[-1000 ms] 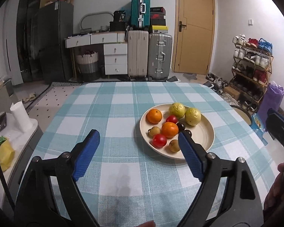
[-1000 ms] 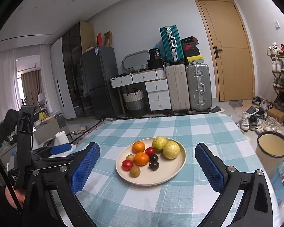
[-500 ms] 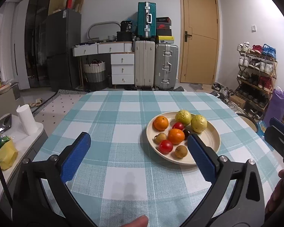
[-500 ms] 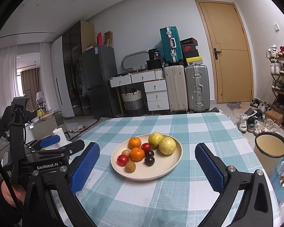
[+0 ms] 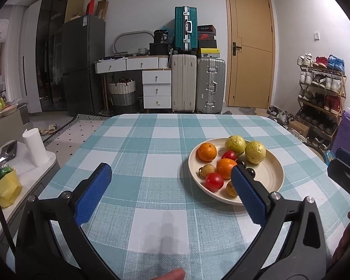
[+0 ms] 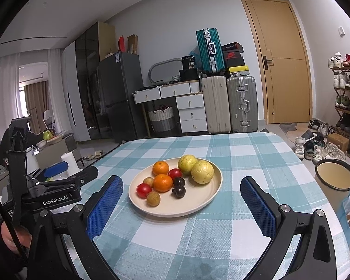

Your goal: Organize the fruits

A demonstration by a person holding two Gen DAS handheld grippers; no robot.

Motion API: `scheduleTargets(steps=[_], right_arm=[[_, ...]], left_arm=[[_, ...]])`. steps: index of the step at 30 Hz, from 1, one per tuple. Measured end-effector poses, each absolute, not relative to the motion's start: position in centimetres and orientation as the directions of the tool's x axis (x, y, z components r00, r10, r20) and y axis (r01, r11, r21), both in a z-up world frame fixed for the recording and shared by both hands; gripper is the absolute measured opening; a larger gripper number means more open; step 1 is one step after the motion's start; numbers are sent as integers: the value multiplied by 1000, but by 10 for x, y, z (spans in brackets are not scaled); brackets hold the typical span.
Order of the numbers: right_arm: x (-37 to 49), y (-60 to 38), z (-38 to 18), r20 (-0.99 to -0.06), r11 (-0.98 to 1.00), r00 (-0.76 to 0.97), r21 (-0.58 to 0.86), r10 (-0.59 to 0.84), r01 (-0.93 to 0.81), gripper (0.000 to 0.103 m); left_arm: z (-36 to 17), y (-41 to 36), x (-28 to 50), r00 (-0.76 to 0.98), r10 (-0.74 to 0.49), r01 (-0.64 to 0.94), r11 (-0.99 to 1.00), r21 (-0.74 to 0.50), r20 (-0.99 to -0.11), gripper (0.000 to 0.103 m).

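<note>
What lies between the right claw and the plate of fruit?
Only bare checked tablecloth between the right claw and the plate, seen in the right wrist view.

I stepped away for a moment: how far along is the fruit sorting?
Nothing looks done: every fruit sits on the plate, including both oranges and both yellow-green fruits. Nothing in hand: left tongs and right tongs are open and empty. All sorting remains.

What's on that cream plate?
The plate holds two oranges, two yellow-green fruits, two red ones, two dark ones and two small brown ones. Anything beneath them is hidden.
</note>
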State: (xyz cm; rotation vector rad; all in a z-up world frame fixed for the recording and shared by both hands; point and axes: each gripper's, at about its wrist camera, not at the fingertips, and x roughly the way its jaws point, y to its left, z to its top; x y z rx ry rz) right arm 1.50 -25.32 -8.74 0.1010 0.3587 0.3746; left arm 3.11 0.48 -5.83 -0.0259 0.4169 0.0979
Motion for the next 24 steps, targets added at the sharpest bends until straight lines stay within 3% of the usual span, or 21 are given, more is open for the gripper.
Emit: scheduleTargets(steps=[7,17,24], right_arm=[[18,-252,-93,-330,933,873,140,359,-331,103],[11,-247,-92,-294,943,896,89,333,-321,103],[6,-232,-92,-298,938,894,12,334,-346,103]], left_arm=[[-63,5,34,907,84,-91,996,4,-413,102],[-62,0,19,947,83,-82,996,19,-309,102],[-63,3,22,947,77,-81,997,2,-310,102]])
